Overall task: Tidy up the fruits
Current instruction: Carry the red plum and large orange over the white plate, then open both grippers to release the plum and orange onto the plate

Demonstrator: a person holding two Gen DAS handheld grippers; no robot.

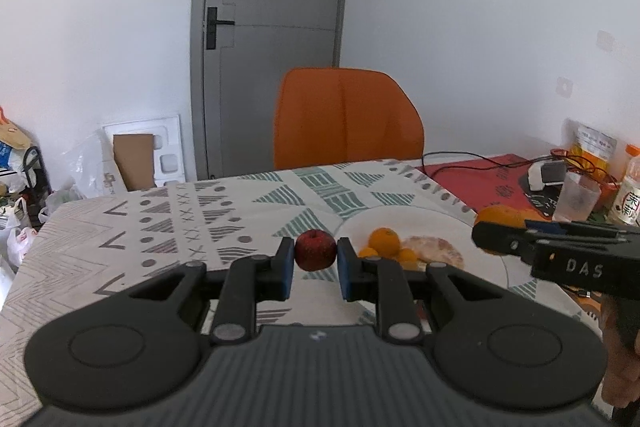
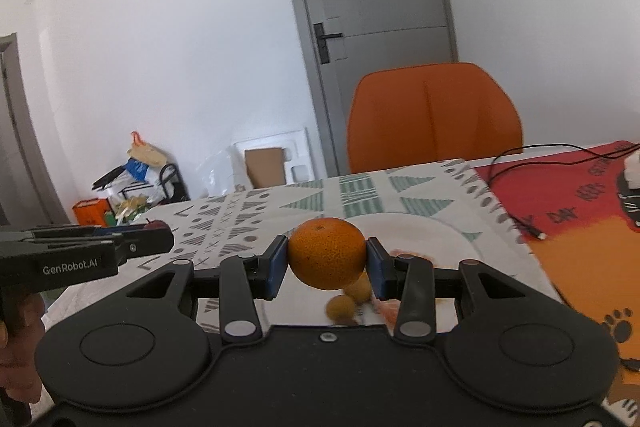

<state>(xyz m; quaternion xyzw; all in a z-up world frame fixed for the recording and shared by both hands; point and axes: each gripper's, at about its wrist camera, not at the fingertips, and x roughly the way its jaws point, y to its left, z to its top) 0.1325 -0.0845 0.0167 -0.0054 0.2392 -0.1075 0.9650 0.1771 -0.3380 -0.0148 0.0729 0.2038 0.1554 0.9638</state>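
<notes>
**Both hands loaded: apple on the left, orange on the right**

Your left hand-held gripper (image 1: 316,263) is clamped on a red apple (image 1: 315,249), the blue pads pressing its two sides at about its widest part, which looks like a sound hold for a round, smooth fruit. You hold it above the patterned cloth, just left of the white plate (image 1: 404,221). Your right hand-held gripper (image 2: 327,265) is clamped the same way on a large orange (image 2: 326,253), held over the plate (image 2: 440,239), probably so it can go straight down among the others.

On the plate lie another orange (image 1: 384,241), a few smaller yellow-orange fruits (image 1: 407,254) and a pale, pinkish flat piece (image 1: 434,247) that you cannot identify from here. The plate seems to be the gathering place, so both fruits likely belong there; mind that round fruit may roll when released.

The bench (image 1: 160,219) wears a cloth printed with grey and green triangles; to the right lies a red mat (image 2: 560,187) crossed by a black cable (image 2: 516,163). At the far right stand a plastic cup (image 1: 576,197) and a bottle (image 1: 628,195). An orange chair (image 1: 346,117) sits at the far side, before a grey door (image 1: 272,27) and white walls, with bags and cardboard on the floor at left.
</notes>
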